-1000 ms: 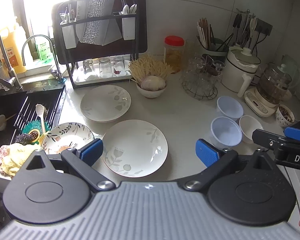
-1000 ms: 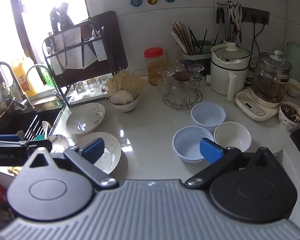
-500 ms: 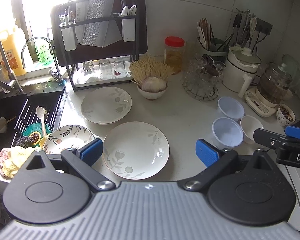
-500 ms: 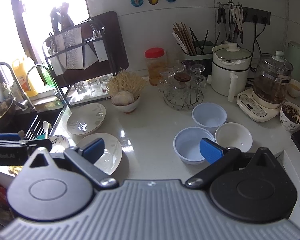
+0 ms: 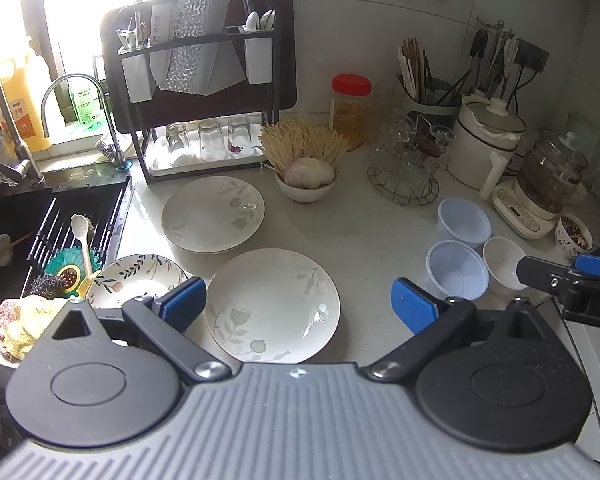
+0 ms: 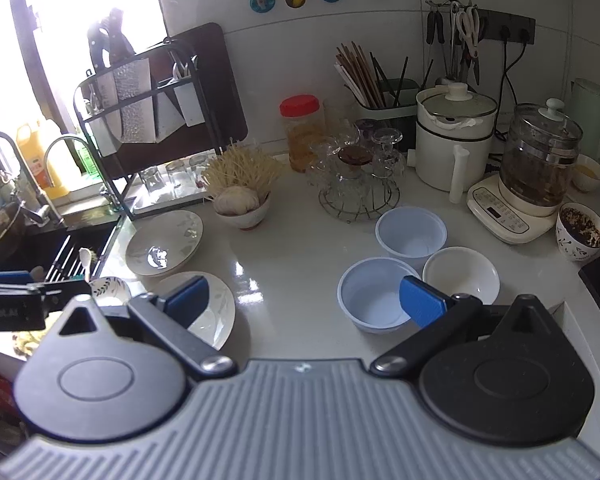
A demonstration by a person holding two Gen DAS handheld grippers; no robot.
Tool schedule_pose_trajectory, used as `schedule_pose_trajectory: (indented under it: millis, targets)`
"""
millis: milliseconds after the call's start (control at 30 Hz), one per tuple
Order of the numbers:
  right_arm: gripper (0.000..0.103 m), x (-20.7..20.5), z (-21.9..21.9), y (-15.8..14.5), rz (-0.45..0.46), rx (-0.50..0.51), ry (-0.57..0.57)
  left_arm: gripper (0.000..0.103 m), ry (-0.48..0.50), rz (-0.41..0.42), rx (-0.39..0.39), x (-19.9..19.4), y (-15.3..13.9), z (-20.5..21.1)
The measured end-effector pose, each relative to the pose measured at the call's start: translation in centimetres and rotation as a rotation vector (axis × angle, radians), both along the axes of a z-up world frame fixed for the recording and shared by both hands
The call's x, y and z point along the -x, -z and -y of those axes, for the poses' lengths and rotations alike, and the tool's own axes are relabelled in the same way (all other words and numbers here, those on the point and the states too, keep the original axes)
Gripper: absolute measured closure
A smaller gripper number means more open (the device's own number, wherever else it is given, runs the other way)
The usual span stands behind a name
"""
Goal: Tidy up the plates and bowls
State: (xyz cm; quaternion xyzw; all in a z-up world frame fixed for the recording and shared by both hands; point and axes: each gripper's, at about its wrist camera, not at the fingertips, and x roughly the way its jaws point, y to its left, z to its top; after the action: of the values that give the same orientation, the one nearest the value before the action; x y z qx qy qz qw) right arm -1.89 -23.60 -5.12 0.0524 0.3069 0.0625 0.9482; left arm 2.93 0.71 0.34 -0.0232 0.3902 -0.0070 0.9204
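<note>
While held above the counter [image 5: 364,240], left gripper [image 5: 298,306] with jaws spread wide and empty, low centre of the left view, over a floral plate [image 5: 274,304]. Just above that, a second plate [image 5: 213,213]; at lower left, by the sink [image 5: 40,236], a patterned dish [image 5: 136,280] half hidden behind the left blue pad. Right gripper [image 6: 304,300] likewise spread and empty, low centre of the right view, its right pad overlapping a pale blue bowl [image 6: 376,300]. Touching that bowl, a white bowl [image 6: 462,276] to the right; another blue bowl [image 6: 411,232] just above. Crowding the upper half: a dark drying rack [image 5: 196,80] with upturned glasses, a bowl of garlic and noodles [image 5: 306,172], a red-lidded jar [image 5: 350,108], a wire stand of glassware [image 6: 358,176], a white cooker [image 6: 454,140], a glass kettle [image 6: 540,160], a small speckled cup [image 6: 580,230]. Nothing between either gripper and the dishes below. Compared with a second ago, dishes unmoved on the counter; framing in both views shifted slightly, plates and bowls sitting a touch lower, jaws just as wide.
</note>
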Motion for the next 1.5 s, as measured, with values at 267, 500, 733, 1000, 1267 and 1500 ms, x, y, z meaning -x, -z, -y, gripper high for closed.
schedule_pose_trajectory:
  millis: [267, 500, 733, 1000, 1267, 1500]
  targets:
    - [0.0, -0.5, -0.2, 0.0, 0.008, 0.008, 0.007, 0.002, 0.005, 0.003, 0.012, -0.6, 0.4, 0.2]
    - [0.0, -0.7, -0.7, 0.0, 0.01, 0.009, -0.016, 0.002, -0.001, 0.012, 0.0, -0.7, 0.6, 0.0]
    - [0.0, -1.0, -0.7, 0.3, 0.012, -0.011, -0.005, 0.002, -0.015, 0.01, 0.006, -1.1, 0.7, -0.4]
    - [0.0, -1.0, -0.9, 0.4, 0.013, -0.014, -0.008, 0.002, -0.023, 0.009, 0.014, -1.1, 0.9, -0.8]
    - [0.0, -1.1, -1.0, 0.5, 0.008, -0.019, 0.002, 0.002, -0.013, 0.013, 0.017, -1.3, 1.0, -0.8]
    - [0.0, -0.9, -0.7, 0.8, 0.002, -0.044, 0.008, 0.002, -0.011, 0.014, 0.022, -1.4, 1.2, -0.8]
